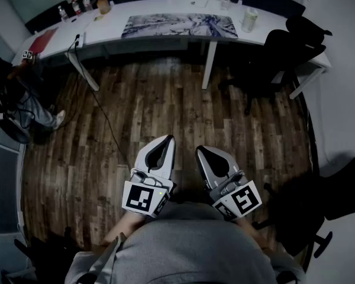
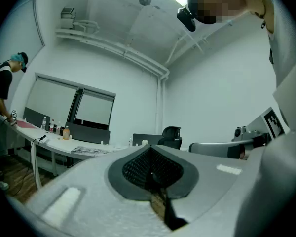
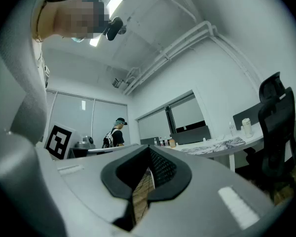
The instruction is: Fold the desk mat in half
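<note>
Long white worktop [image 1: 148, 9] runs across the far side of the room. The grey-and-white patterned rectangular desk mat [image 1: 180, 25] [image 2: 91, 150] [image 3: 222, 144] lies flat and unfolded on the worktop's middle section, long side parallel w/ the worktop's front edge. Toward the worktop's right end stands a pale cylindrical cup [image 1: 249, 20]. At its left end are a red flat sheet [image 1: 42, 40] and a row of small bottles [image 1: 77, 7]. A black office chair [image 1: 284, 52] is tucked at the worktop's right end. A person in dark clothes [image 1: 12, 93] [image 3: 116, 135] is by its left end.

The left hand-held gripper [image 1: 168, 138] [image 2: 149, 151] and the right hand-held gripper [image 1: 199, 150] [image 3: 149, 151] are well short of the worktop, over the brown wood-plank floor [image 1: 165, 105], close to the wearer's body, side by side. Tips point toward the worktop. Both have jaws pressed together w/ nothing btwn them (only floor planks show through the slit below the pads). Neither touches the mat.
</note>
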Motion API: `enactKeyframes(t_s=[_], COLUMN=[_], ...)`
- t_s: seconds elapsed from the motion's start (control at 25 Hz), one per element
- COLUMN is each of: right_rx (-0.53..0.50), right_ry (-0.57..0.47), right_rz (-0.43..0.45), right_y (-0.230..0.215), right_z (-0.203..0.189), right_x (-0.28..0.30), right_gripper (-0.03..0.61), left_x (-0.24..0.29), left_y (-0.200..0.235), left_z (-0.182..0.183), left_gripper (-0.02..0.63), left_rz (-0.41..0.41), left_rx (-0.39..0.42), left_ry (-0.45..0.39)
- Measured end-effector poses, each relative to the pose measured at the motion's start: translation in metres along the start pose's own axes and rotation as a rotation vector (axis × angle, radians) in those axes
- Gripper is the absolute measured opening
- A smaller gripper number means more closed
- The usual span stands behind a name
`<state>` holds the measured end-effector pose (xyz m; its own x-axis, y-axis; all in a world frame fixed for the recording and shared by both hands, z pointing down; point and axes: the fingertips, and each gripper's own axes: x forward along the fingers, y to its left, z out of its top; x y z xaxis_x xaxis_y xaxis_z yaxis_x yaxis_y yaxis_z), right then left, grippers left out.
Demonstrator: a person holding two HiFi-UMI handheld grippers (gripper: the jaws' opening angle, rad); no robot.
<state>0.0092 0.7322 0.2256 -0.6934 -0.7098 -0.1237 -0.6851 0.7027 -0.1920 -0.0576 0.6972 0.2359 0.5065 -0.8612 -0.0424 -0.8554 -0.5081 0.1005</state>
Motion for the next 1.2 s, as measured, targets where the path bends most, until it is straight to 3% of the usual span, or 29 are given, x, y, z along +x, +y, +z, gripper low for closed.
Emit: enactKeyframes(t_s=[0.76, 1.2], right_rx=[-0.003, 0.005], right_ry=[0.008, -0.016], right_rz=[0.022, 0.039], right_y=[-0.03, -0.036], right_z=[0.007, 0.008], right_x=[-0.023, 0.004], right_gripper=[0.002, 0.002], left_x=[0.016, 0.022], left_y=[-0.019, 0.006], left_z=[0.004, 0.004], left_gripper=[-0.002, -0.002], left_rz=[0.053, 0.077], left_rx=[0.02, 0.004], left_ry=[-0.04, -0.049])
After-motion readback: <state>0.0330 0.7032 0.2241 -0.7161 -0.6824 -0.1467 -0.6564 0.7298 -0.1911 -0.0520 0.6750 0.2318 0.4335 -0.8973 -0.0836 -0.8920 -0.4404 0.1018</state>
